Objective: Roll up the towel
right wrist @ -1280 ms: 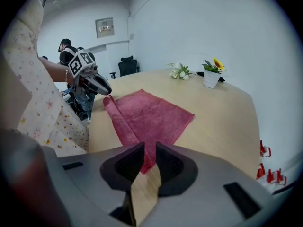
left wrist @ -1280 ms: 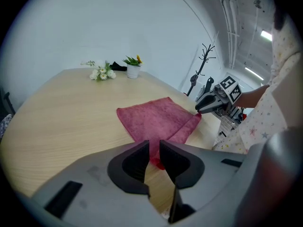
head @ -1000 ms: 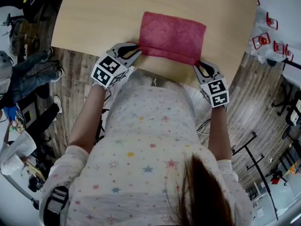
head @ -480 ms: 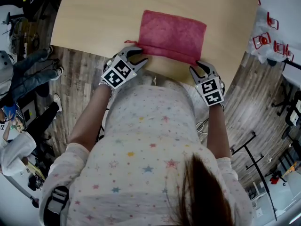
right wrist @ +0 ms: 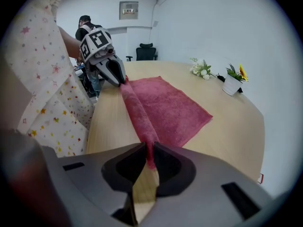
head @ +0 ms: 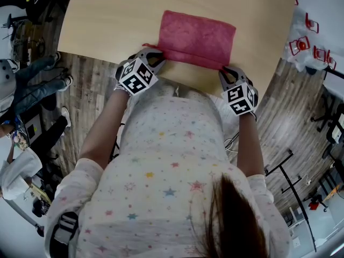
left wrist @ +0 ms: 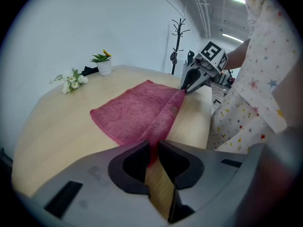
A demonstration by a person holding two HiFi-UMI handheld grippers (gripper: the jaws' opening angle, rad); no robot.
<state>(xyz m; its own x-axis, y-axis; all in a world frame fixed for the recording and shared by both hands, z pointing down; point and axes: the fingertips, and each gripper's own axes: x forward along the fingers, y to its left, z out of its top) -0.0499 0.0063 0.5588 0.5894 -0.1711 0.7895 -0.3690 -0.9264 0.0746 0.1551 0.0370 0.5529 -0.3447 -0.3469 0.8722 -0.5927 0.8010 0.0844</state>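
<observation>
The left gripper (left wrist: 154, 151), its jaws having just closed in, and the right gripper (right wrist: 147, 157) each pinch a near corner of the pink towel (head: 198, 34), its near edge folded over just inside the front edge of the table (head: 107, 15), with open wood beyond and a potted plant (left wrist: 103, 65) well apart.

The towel (head: 198, 38) is deep pink, the tabletop (head: 118, 15) pale wood grain. The left claw (left wrist: 152, 151) and right claw (right wrist: 148, 154) are grey with black pads; their cubes (head: 137, 77) carry black-and-white squares. The shirt (head: 166, 165) is white with coloured stars.
</observation>
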